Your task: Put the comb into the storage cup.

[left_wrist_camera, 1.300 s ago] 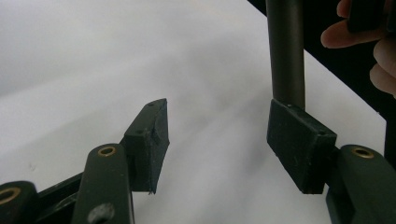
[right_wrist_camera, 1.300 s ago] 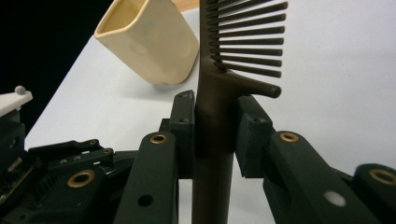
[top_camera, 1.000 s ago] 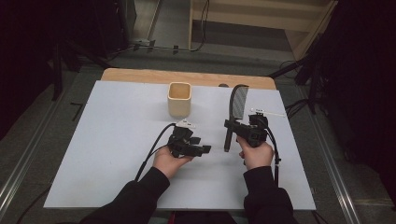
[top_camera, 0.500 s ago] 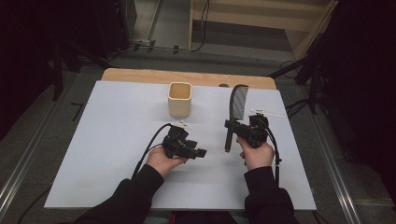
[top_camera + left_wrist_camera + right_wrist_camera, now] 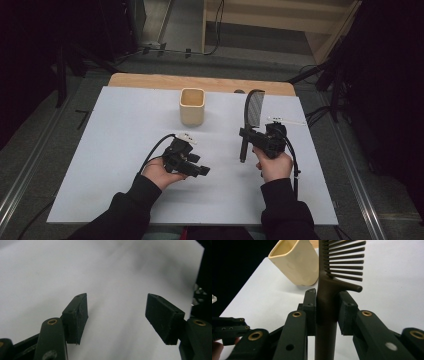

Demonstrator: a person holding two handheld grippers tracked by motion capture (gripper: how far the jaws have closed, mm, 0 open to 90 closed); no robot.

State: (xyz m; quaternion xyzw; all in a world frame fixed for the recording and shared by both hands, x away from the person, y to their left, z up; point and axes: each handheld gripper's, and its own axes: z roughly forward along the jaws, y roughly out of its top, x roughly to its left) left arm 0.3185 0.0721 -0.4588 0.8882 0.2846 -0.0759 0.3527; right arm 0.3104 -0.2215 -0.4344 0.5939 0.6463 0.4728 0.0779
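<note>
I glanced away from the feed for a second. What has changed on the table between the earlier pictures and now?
The left gripper has drawn back toward the person and a little leftward, away from the cup; its jaws stand open over the bare white table. The right gripper stayed where it was, clamped on the comb. The cup has not moved.

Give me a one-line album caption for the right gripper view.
Right gripper clamps a dark comb by its handle, a cream cup behind.
</note>
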